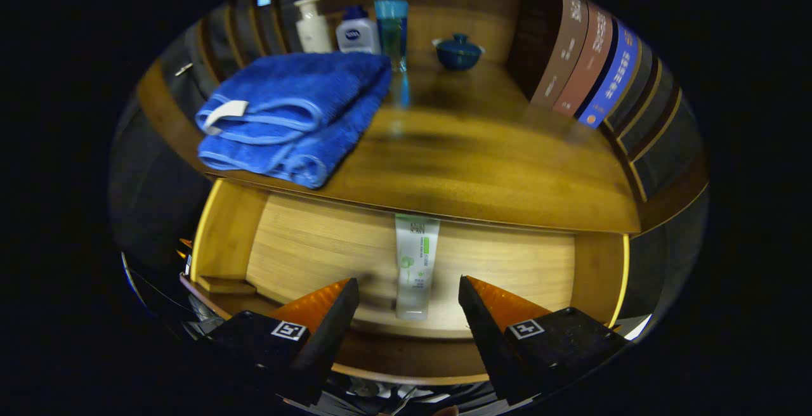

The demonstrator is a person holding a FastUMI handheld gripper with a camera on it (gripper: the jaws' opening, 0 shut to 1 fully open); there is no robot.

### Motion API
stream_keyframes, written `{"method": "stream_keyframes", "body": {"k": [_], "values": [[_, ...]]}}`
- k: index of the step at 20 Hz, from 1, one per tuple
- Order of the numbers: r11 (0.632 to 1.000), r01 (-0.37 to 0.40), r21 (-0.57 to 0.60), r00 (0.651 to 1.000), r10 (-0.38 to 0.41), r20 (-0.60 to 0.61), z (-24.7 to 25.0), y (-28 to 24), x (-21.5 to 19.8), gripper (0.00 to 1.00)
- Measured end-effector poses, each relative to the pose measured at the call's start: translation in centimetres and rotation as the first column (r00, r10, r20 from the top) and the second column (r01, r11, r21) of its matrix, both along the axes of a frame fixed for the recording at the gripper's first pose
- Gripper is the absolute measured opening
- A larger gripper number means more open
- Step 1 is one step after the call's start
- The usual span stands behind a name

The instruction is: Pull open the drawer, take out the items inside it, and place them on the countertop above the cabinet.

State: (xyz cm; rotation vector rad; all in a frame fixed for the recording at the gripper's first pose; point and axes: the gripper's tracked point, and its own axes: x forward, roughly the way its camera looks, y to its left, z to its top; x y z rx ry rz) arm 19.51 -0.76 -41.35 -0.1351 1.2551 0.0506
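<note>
- Hovering spread wide and empty, the jaws of the gripper (pixel 408 289) flank the tube (pixel 415 264) in the open drawer (pixel 304 245).
- Closing off-centre could squirt it sideways.
- Lifting steeply risks striking the desk (pixel 482 175) edge overhead.

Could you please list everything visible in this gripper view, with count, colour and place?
drawer: one, light wood, pulled open below the countertop.
tube: one, white with green, lying in the drawer, ahead of and between the fingers, its far end under the countertop's edge.
countertop: one, brown wood, above the drawer.
towel: one, blue, folded, on the countertop's left part.
bottles: two, white, one with a dark blue cap, behind the towel.
tall tube: one, teal, beside the bottles.
lidded bowl: one, dark blue, at the countertop's back.
books: several, brown, pink, blue and dark, standing at right.
gripper: one, fingers open, holding nothing.
</note>
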Motion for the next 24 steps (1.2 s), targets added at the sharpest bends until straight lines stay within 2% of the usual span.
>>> {"method": "stream_keyframes", "body": {"k": [2,4,7,9,12,13,16,17,19,22,24], "values": [[1.000,0.015,-0.020,1.000,-0.015,-0.023,-1.8,-0.4,0.5,0.99],[0.999,-0.003,-0.042,0.999,0.002,-0.041,-3.1,-0.5,0.6,0.99],[0.996,-0.043,-0.078,0.995,0.035,-0.093,-4.5,-1.2,0.8,0.86],[0.999,-0.020,-0.050,0.991,0.014,-0.134,-5.1,-0.9,-0.3,0.77],[0.999,0.053,-0.014,0.979,-0.054,-0.198,-5.7,-0.2,-1.9,0.63],[0.999,0.038,-0.022,0.977,-0.041,-0.210,-5.2,-0.2,-1.9,0.59],[0.999,0.000,-0.034,0.982,-0.006,-0.187,-5.6,0.3,-1.6,0.43],[1.000,0.017,-0.016,0.984,-0.019,-0.178,-5.4,0.7,-1.4,0.35],[0.998,0.060,0.036,0.985,-0.053,-0.163,-4.2,1.5,-0.7,0.34],[0.999,0.036,0.027,0.990,-0.032,-0.141,-1.2,1.7,-0.9,0.34],[0.996,0.035,0.077,0.992,-0.026,-0.123,0.7,2.7,-1.2,0.34]]}}
